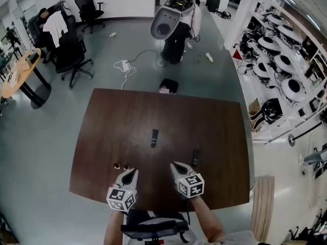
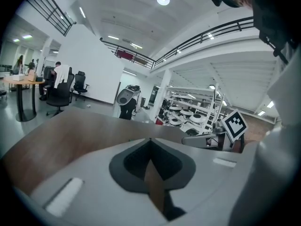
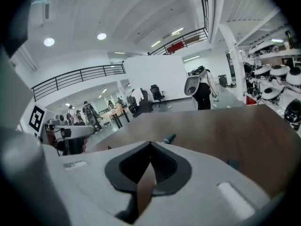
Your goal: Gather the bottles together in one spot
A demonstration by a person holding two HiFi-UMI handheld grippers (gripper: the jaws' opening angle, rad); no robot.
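Brown table [image 1: 214,116]: one dark bottle [image 1: 154,138] lies nr table centre. A 2nd bottle [image 1: 195,157] lies toward table's near-right part, well apart from the 1st. Contents of either can't be made out. Two small round bits [image 1: 121,166] sit nr table's near-left edge. Left gripper [image 1: 134,172] & right gripper [image 1: 173,164] over table's near edge, both clenched, nothing btwn jaws.
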